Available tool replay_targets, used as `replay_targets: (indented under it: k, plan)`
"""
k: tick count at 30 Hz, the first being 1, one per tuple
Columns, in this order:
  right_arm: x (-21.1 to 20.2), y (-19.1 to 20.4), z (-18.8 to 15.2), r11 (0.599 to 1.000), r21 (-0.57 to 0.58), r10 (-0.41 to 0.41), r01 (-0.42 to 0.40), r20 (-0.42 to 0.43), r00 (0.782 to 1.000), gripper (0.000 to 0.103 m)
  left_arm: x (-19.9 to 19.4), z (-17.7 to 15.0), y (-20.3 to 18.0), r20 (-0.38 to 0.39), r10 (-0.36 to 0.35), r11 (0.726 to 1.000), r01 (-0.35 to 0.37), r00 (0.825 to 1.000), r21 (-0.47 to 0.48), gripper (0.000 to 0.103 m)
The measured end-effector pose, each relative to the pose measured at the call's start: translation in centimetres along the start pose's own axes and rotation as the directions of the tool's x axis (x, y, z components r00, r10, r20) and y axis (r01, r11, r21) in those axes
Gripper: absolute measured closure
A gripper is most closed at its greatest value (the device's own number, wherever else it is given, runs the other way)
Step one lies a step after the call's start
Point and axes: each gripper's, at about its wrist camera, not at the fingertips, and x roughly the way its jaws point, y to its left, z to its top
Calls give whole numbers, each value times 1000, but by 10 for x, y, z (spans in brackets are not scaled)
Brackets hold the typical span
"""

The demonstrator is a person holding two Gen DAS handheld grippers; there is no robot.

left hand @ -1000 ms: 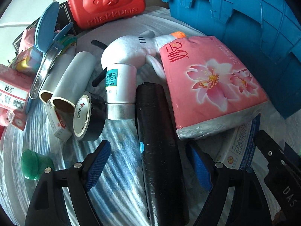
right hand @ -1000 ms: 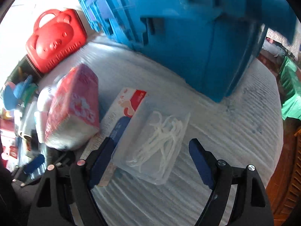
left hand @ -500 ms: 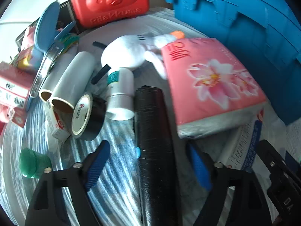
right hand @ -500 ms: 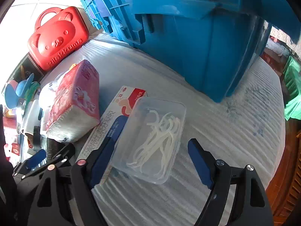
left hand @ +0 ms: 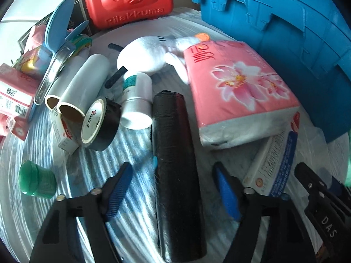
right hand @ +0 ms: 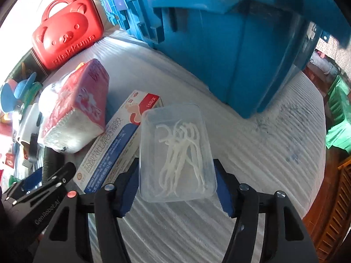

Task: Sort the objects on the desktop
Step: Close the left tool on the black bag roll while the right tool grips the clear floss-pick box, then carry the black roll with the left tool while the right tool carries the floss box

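Between your right gripper (right hand: pixel 176 185) pads, the clear plastic floss-pick box (right hand: pixel 175 153) is now clamped, ready for sorting. Your left gripper (left hand: pixel 173 188) stays spread around the black film roll (left hand: pixel 175 171).

— What is different on the right side now?
— The right gripper (right hand: pixel 176 186) has closed in: its blue pads (right hand: pixel 129 188) now press both long sides of the clear floss-pick box (right hand: pixel 175 151), where a second ago they stood wide of it.

— And the left?
— The left gripper (left hand: pixel 173 188) has shifted a little along the black roll (left hand: pixel 175 171), its jaws as wide apart as before.
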Motion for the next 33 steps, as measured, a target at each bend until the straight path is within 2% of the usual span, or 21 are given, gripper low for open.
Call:
replay_targets:
  k: [2,5,6,9,16,22,24,28,33]
  plan:
    - [0,2,0,1000,-15,-6,6,9,1000,40,0,0,-1,8,-3,1000,3,1000,0,21]
    - [0,2,0,1000,-24,-3,3,19,1000,40,-2,-3,-3,28,-15,1000,15,1000,10,30]
    - [0,1,1,1000,-31,-1,1,21,1000,40,-4,-4,-5,35,-17,1000,16,999,15,38]
    - [1,1,4,998,-60,11,-9,29,1000,40,-11,-10,-11,52,-27,999,26,998,22,68]
    - [-5,-14,1,989,-130,76,-70,40,996,40,-12,-23,-18,81,23,998,-19,996,-55,68]
    - [-4,-20,5,985,-134,119,-109,69,990,40,-8,-24,-14,102,51,996,-43,993,-81,66]
    - [-3,-20,4,983,-147,120,-107,81,989,40,-9,-25,-12,112,62,995,-53,992,-89,65]
    - [-3,-14,2,978,-194,101,-81,93,991,41,-17,-32,-14,125,87,992,-74,988,-100,69]
    - [-7,-7,-5,968,-232,120,-96,89,989,42,-21,-38,-16,117,116,988,-103,986,-112,69]
